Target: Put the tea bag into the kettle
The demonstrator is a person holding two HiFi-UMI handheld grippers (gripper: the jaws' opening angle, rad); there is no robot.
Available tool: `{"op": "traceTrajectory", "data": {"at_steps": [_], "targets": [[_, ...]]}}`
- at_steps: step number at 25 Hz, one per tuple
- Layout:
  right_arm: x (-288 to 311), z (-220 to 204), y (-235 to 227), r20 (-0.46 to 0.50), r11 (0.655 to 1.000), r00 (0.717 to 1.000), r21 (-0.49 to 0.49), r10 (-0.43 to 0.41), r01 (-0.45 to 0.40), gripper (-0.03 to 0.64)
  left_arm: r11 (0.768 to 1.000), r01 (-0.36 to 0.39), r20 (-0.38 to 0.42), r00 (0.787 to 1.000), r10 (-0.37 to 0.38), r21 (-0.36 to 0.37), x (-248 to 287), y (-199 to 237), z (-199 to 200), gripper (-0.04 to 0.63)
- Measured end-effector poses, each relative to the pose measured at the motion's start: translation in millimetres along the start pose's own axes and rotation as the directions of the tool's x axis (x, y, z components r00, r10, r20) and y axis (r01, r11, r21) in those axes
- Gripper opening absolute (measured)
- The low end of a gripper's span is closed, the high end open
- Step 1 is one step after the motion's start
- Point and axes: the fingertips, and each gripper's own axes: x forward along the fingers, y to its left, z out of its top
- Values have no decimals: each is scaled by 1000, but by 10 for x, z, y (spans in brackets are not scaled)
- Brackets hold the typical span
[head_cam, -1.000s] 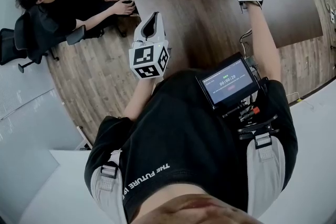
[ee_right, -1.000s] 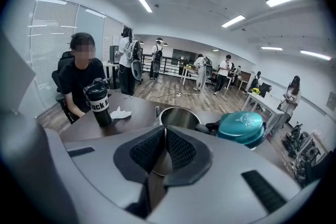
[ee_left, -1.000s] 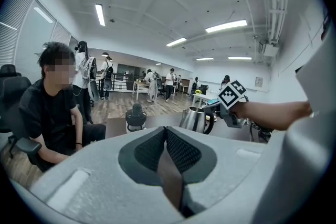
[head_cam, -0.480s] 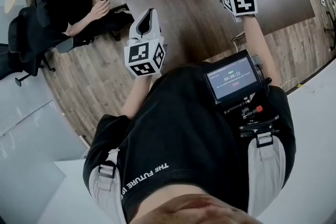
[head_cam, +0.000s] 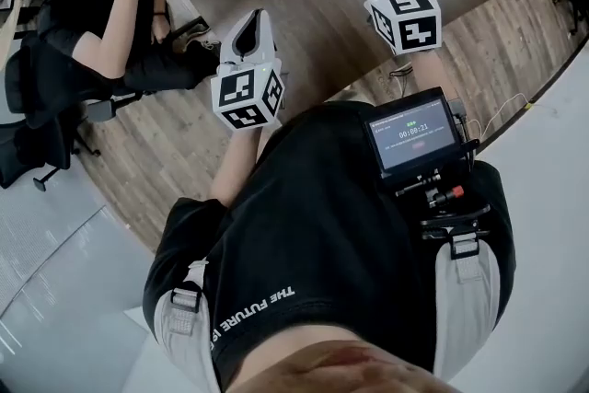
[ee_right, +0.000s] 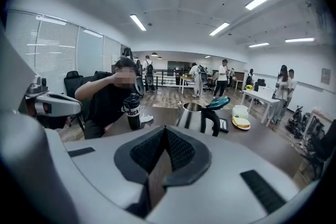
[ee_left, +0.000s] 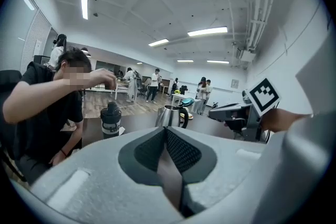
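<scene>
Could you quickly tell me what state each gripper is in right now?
Left gripper: closed, holding nothing.
Right gripper: closed, holding nothing.

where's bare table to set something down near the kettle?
Bare tabletop between the white paper by the black bottle and the kettle, plus the near strip in front of both. Crowded right of the kettle: white cup, yellow plate.

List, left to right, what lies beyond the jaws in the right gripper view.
Left hand-held gripper → black bottle → kettle → yellow plate
</scene>
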Motion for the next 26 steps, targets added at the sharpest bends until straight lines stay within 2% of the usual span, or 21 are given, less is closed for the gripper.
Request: {"op": "traceTrajectory", "data": {"at_steps": [8,18,26], "targets": [[-153,-276,77,-8,997,999,74,-35,36,6,997,71,-42,997,-70,14,190,-106,-162,15],[-225,-355,292,-4,989,1000,143,-30,30,8,996,92,-73,993,-90,19,236,-96,-217,15],[-246,-324,328,-8,987,999,152,-41,42,8,994,105,-71,992,-103,25,246,-101,-171,15]]}}
